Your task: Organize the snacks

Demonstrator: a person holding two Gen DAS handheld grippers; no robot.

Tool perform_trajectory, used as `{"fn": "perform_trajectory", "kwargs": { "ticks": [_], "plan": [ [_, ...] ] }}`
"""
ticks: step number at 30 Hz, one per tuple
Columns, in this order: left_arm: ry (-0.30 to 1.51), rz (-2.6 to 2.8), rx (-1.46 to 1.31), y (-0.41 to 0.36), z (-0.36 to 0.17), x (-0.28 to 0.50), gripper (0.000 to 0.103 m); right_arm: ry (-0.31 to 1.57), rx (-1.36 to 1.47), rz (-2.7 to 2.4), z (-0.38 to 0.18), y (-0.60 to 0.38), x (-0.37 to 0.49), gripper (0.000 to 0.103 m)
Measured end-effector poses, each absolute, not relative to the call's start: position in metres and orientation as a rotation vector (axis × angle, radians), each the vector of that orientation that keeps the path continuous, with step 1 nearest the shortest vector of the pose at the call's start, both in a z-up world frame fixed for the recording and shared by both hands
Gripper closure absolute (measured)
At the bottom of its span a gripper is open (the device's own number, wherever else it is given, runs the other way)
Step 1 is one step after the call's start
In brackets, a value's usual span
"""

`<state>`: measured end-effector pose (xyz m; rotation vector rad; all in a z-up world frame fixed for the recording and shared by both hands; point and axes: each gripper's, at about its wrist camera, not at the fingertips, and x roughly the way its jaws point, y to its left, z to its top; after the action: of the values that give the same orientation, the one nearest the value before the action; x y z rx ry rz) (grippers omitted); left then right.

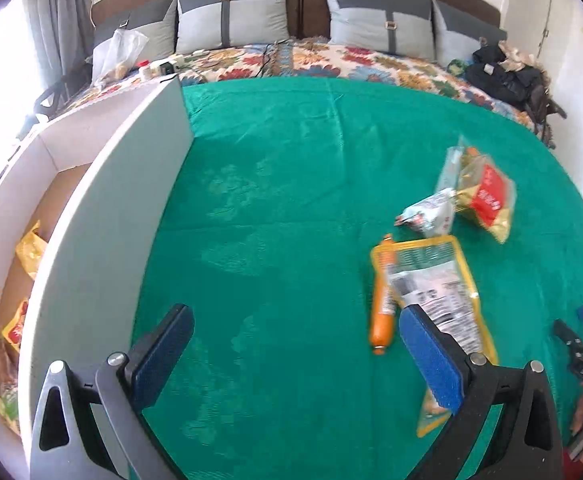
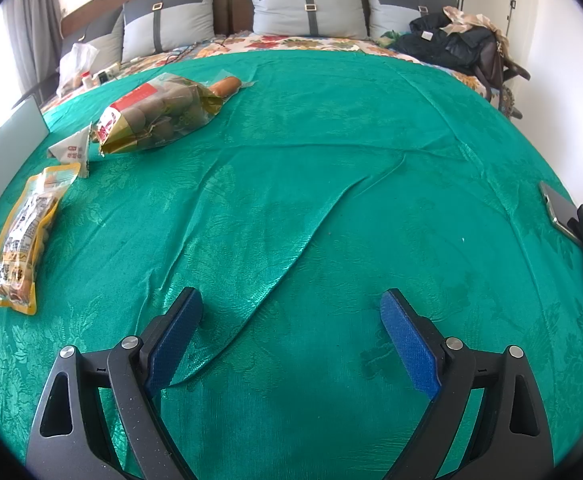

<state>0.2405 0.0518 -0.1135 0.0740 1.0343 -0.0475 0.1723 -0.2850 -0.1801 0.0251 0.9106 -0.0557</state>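
Observation:
Snacks lie on a green bedspread [image 1: 275, 200]. In the left wrist view an orange sausage [image 1: 383, 304] lies beside a yellow-edged packet [image 1: 435, 292], with a silver pouch [image 1: 427, 212] and a red-and-gold bag [image 1: 483, 196] farther off. My left gripper [image 1: 295, 344] is open and empty, just left of the sausage. A white box [image 1: 103, 216] at the left holds several packets [image 1: 31, 252]. My right gripper [image 2: 291, 336] is open and empty over bare cloth; the yellow packet [image 2: 23, 236], silver pouch [image 2: 71, 148], red-and-gold bag [image 2: 159, 112] and a sausage [image 2: 225, 85] lie far to its left.
Two phones [image 2: 579, 236] lie at the right edge of the bed. Pillows [image 2: 307, 8] line the headboard, dark clothes [image 2: 451, 44] are piled at the far right, and a plastic bag [image 1: 119, 52] with small items sits at the far left. A fold [image 2: 291, 248] runs across the cloth.

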Motion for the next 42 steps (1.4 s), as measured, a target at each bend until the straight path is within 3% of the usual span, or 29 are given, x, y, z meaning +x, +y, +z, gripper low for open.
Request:
{"fn": "perform_trajectory", "kwargs": {
  "ticks": [4, 12, 16, 18, 19, 20, 27, 31, 33, 35, 38, 42],
  "plan": [
    [1.129, -0.090, 0.231, 0.052, -0.151, 0.241, 0.005, 0.911, 0.025, -0.055, -0.180, -0.285, 0.173, 0.010],
    [1.104, -0.270, 0.305, -0.007, -0.163, 0.243, 0.004, 0.911, 0.025, -0.056, -0.180, -0.285, 0.173, 0.010],
    [1.113, -0.254, 0.169, -0.013, -0.164, 0.267, 0.032, 0.911, 0.025, -0.055, -0.180, -0.285, 0.173, 0.010],
    [1.102, -0.226, 0.129, -0.017, -0.161, 0.276, 0.054, 0.911, 0.025, -0.055, -0.180, -0.285, 0.173, 0.010],
    [1.099, -0.231, 0.124, -0.018, -0.160, 0.278, 0.074, 0.911, 0.025, -0.055, -0.180, -0.285, 0.173, 0.010],
    [1.102, -0.223, 0.130, -0.020, -0.159, 0.279, 0.086, 0.911, 0.025, -0.055, -0.180, -0.285, 0.173, 0.010],
    [1.089, -0.163, 0.103, 0.024, -0.149, 0.252, 0.088, 0.911, 0.025, -0.055, -0.180, -0.285, 0.173, 0.010],
    [1.081, -0.150, 0.073, 0.049, -0.151, 0.239, 0.086, 0.911, 0.025, -0.055, -0.180, -0.285, 0.173, 0.010],
    [1.098, -0.147, 0.068, 0.054, -0.159, 0.236, 0.070, 0.911, 0.025, -0.055, -0.180, -0.285, 0.173, 0.010],
    [1.076, -0.152, 0.081, 0.054, -0.166, 0.232, 0.036, 0.911, 0.025, -0.055, -0.180, -0.285, 0.173, 0.010],
    [1.043, -0.119, 0.075, 0.059, -0.172, 0.229, 0.016, 0.911, 0.025, -0.055, -0.180, -0.285, 0.173, 0.010],
    [0.998, -0.082, 0.032, 0.071, -0.180, 0.224, 0.000, 0.911, 0.025, -0.055, -0.180, -0.286, 0.173, 0.010]
  ]
}}
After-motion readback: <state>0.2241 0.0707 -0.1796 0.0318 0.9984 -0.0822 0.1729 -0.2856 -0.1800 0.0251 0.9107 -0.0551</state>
